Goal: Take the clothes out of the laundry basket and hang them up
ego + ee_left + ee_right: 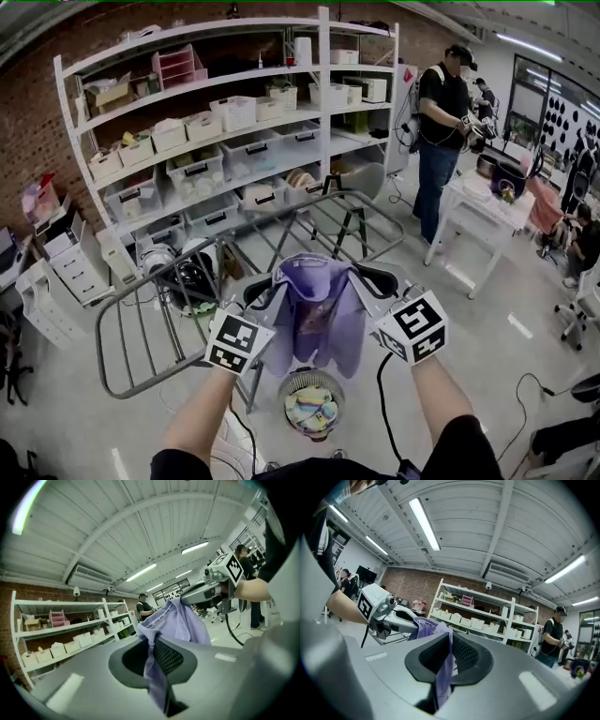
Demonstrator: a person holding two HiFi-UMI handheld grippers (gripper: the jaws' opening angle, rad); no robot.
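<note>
– Head view, biggest first: what is the room like?
– Workshop hall with a brick wall, a pale floor and long white shelving full of bins. A person stands by a white table at the right.
– And where does the hanging happen?
– On the grey metal drying rack just ahead. I see no garment on its rails.
– So how far along?
– Early, I'd judge. One purple garment is out of the basket, held up and spread between both grippers, in front of the rack but not on it. The round laundry basket sits on the floor directly below, with more clothes in it.
– Grips?
– Left gripper has its jaws clamped on one edge of the purple cloth. Right gripper is pinched on the other edge the same way. What's left: drape this one over a rail, then go back for the rest
</note>
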